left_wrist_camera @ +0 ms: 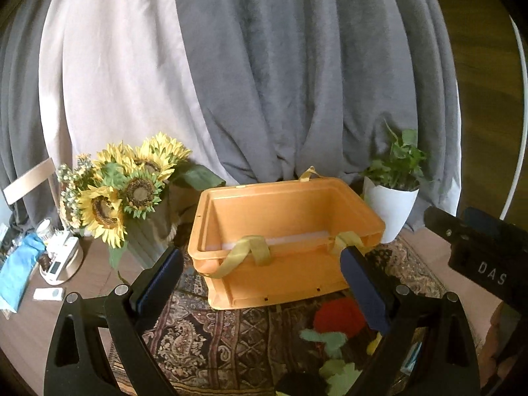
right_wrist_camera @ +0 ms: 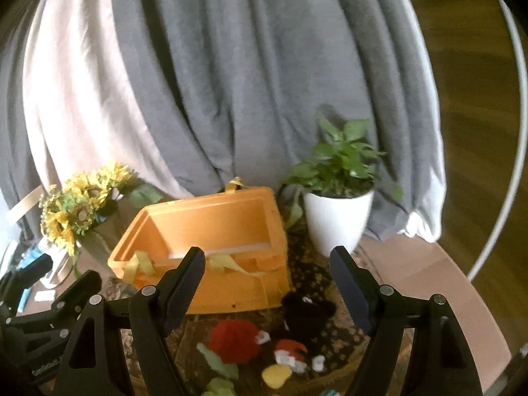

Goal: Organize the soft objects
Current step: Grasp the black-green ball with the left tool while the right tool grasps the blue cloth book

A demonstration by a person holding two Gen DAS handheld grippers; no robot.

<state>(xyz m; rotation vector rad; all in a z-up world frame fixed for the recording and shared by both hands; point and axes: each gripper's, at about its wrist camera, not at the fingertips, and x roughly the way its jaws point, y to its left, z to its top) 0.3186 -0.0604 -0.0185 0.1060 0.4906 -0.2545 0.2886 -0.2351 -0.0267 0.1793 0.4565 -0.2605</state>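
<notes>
While both grippers are hovering with jaws spread wide and gripping nothing, the orange bin point(left_wrist_camera: 283, 241) is sitting open on the patterned rug point(left_wrist_camera: 204, 336); the left gripper point(left_wrist_camera: 260, 283) is facing the bin's near wall; the right gripper point(right_wrist_camera: 267, 283) is hanging just before the bin too; the red plush point(right_wrist_camera: 234, 340), black plush point(right_wrist_camera: 307, 310) and yellow piece point(right_wrist_camera: 276, 375) are lying on the rug in front of the bin; sunflowers point(left_wrist_camera: 122, 191) are standing left of the bin, a potted plant point(right_wrist_camera: 336, 204) right of it.
</notes>
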